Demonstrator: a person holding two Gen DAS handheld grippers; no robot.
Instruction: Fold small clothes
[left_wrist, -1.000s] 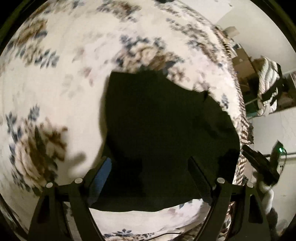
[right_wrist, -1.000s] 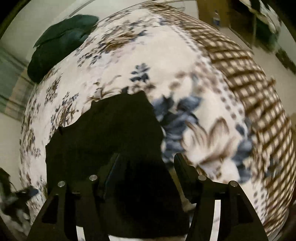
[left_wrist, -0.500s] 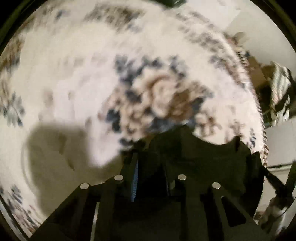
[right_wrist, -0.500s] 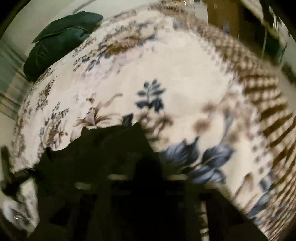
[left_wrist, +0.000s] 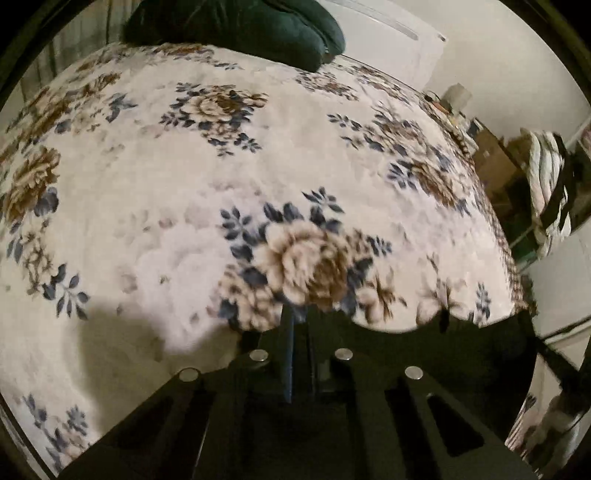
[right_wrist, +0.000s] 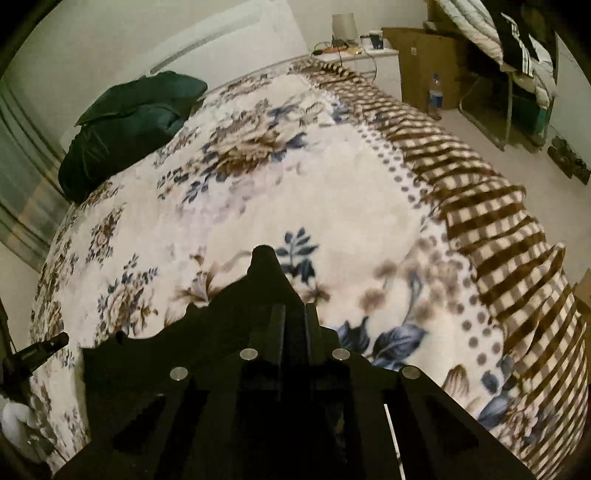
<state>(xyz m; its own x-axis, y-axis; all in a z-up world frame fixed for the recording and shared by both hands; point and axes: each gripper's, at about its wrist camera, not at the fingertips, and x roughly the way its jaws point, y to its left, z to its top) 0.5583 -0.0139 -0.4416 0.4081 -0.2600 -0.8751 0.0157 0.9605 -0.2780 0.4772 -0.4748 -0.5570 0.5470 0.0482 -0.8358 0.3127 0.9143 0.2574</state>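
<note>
Between both hand-held grippers (left_wrist: 299, 325) (right_wrist: 293, 314), black garment (right_wrist: 147, 369)

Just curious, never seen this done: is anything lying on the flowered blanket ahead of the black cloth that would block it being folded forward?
Nothing visible does. The black cloth is pinched in the right gripper and the left gripper, and the blanket ahead is bare up to the dark green pillow at the far end.

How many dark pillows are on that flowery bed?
1. The dark green pillow lies at the far end of the bed, by the wall; the left view shows the same one. Others may be hidden out of frame.
</note>
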